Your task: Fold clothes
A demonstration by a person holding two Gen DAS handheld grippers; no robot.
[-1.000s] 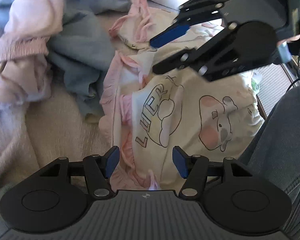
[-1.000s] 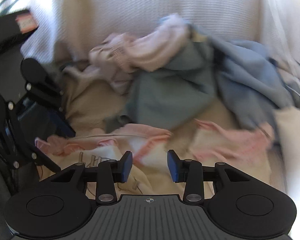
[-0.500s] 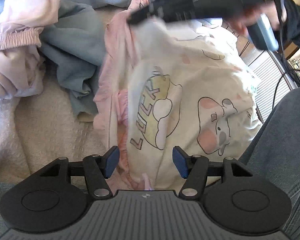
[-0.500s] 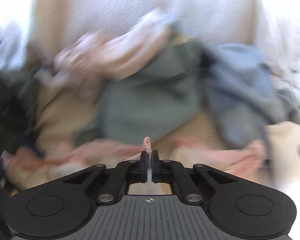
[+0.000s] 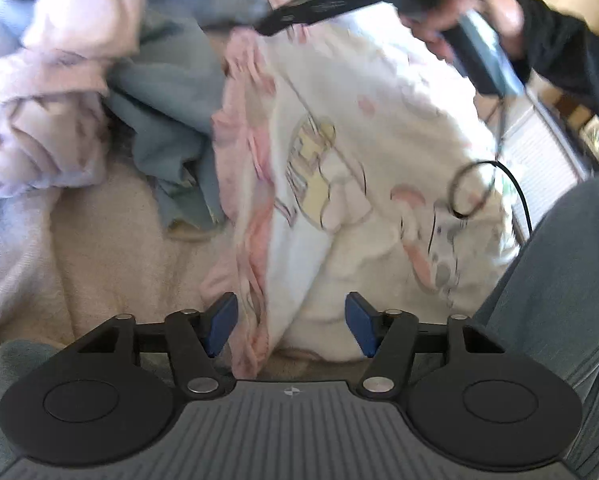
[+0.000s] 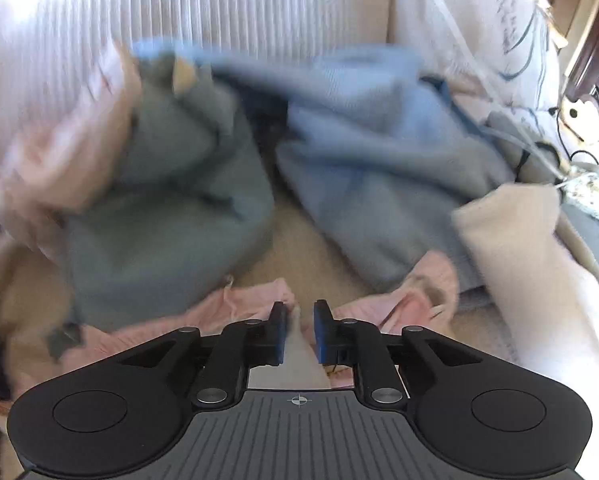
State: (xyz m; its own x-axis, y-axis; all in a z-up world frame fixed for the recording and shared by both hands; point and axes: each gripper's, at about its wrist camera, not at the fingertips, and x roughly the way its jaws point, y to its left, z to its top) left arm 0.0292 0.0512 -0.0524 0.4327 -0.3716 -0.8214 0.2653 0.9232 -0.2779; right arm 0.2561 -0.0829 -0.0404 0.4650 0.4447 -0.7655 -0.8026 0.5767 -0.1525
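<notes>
A cream garment with cartoon prints and a pink frilled edge lies on the beige sofa seat, pulled up like a tent at its far edge. My right gripper holds that edge, gripped by a hand. In the right wrist view the right gripper has a fold of the frilled cloth pinched in a narrow gap, and its jaws are opening. My left gripper hovers over the near hem with the frill lying between its pads untouched. Its jaws are closing slightly.
A heap of clothes lies behind: a lilac-pink piece, a grey-green piece and a blue one. A cream cloth sits at the right. The ribbed sofa back rises behind. A leg in jeans and a black cable are at the right.
The right gripper shut on the garment's far frilled edge and dragged it up and to the right, tenting the cloth; its jaws have since parted a little. The left gripper stayed in place.
</notes>
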